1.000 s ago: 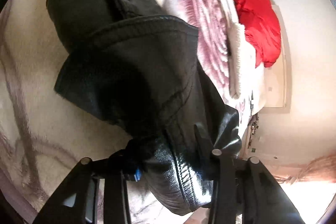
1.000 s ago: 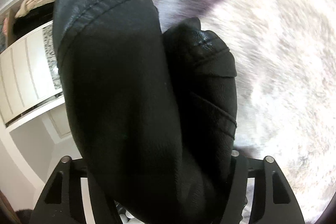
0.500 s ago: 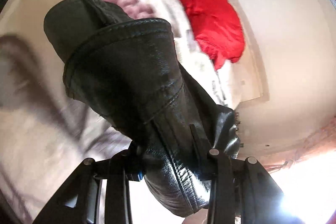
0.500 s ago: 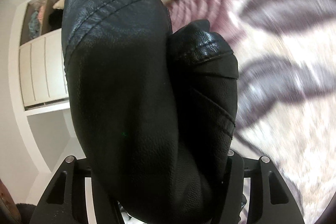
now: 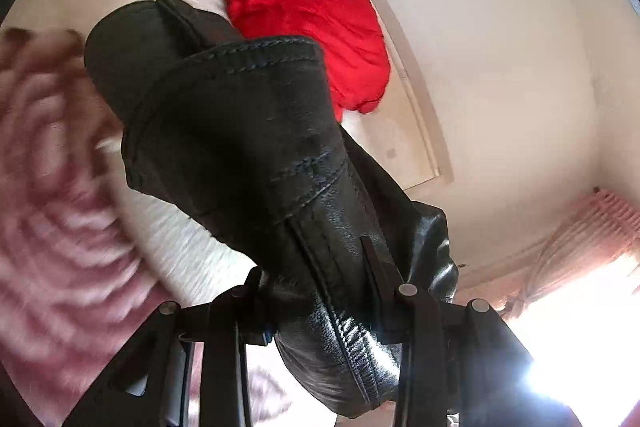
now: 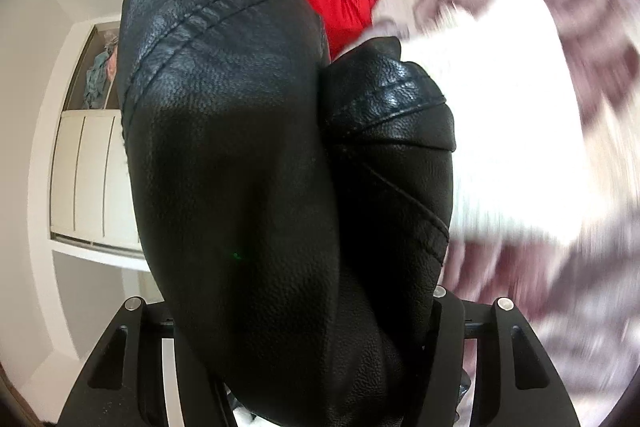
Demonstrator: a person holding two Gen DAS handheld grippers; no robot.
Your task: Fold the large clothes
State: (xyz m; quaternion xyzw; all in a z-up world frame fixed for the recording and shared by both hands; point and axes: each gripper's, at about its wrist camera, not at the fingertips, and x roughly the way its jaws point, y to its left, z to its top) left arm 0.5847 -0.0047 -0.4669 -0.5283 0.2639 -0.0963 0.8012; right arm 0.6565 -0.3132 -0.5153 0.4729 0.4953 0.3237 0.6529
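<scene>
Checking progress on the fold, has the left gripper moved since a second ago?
Yes. The left gripper, clamping the black leather jacket, swung toward the red garment, which now sits more central in its view.

Bright daylight floods in from the window [image 5: 592,359] at lower right of the left view, blown out to white glare. The patterned blanket [image 6: 560,7] smears with motion blur; the black leather jacket [image 6: 248,167] stays sharp, glossy highlights. Fisheye edges curve, dark-vignetted.

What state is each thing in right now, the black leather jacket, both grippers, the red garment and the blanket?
Black leather jacket: bunched, held up off the bed by both grippers.
Left gripper: shut on the jacket.
Right gripper: shut on a thick bundle of the jacket.
Red garment: lying crumpled beyond the jacket.
Blanket: spread on the bed, blurred.
</scene>
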